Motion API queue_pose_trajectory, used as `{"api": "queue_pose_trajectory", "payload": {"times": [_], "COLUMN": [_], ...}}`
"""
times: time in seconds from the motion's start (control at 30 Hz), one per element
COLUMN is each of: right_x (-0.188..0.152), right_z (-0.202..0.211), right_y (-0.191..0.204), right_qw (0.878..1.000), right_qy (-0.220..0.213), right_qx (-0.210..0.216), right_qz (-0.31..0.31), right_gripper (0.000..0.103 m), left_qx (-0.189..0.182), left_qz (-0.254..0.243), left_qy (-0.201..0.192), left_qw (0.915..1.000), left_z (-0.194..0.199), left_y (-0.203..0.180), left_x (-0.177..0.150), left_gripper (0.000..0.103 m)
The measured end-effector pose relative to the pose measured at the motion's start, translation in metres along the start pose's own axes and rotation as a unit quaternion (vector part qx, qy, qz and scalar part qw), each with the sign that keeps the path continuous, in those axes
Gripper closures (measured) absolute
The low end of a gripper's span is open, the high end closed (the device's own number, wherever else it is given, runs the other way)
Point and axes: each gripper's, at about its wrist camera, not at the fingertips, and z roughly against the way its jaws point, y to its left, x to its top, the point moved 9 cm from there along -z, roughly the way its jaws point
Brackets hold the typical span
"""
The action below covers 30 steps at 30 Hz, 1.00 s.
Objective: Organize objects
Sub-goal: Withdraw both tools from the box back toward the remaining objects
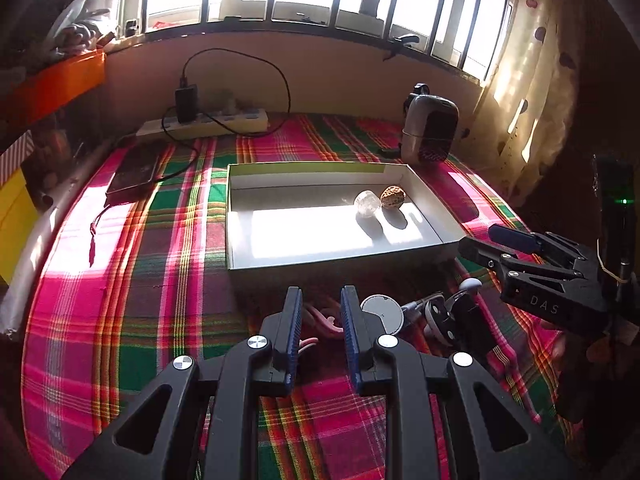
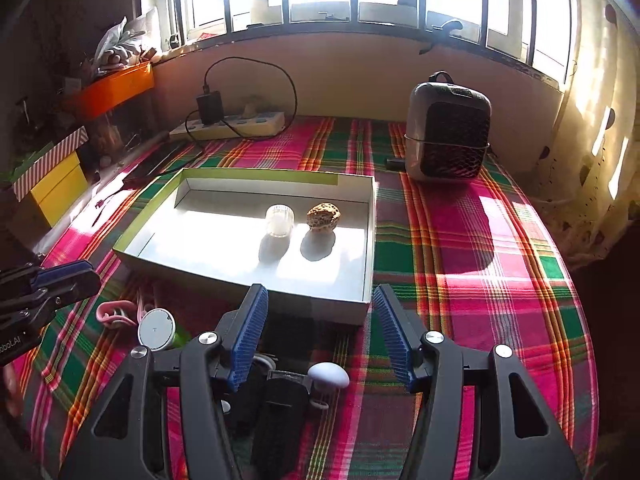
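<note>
Pink cord: light, limp; grip its loop at 12 o'clock. Left tool nearly together, empty; right tool apart.

The plaid tablecloth is woven cloth, matt, in pink, green and red. The shallow box looks like smooth cardboard, white inside. In it, the small jar seems clear glass, and the brown lump has a rough, pitted surface. The heater has a glossy plastic shell with a dark mesh front. The power strip is smooth plastic.
</note>
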Motion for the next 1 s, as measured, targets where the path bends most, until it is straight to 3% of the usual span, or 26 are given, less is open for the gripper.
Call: {"api": "queue_pose_trajectory", "payload": {"times": [0.4,0.47,0.77,1.0], "right_x": [-0.043,-0.048,-0.069,-0.079], "right_z": [0.040,0.046,0.063,0.069], "right_y": [-0.005,-0.005,-0.002,-0.002], "right_qw": [1.000,1.000,1.000,1.000], "right_qy": [-0.003,-0.005,-0.006,-0.007], "right_qx": [-0.005,-0.004,-0.003,-0.004], "right_qz": [-0.012,-0.013,-0.018,-0.023], "right_gripper": [0.047,0.047,0.047,0.047], "left_qx": [-0.091,-0.122,-0.184,-0.194], "left_qz": [-0.054,-0.059,-0.112,-0.141], "left_qy": [0.019,0.024,0.040,0.060], "left_qw": [0.9941,0.9904,0.9757,0.9689], "left_z": [0.031,0.037,0.059,0.058], "left_y": [-0.045,-0.054,-0.088,-0.103], "left_x": [-0.054,-0.063,-0.099,-0.120], "left_gripper": [0.085,0.085,0.079,0.077]}}
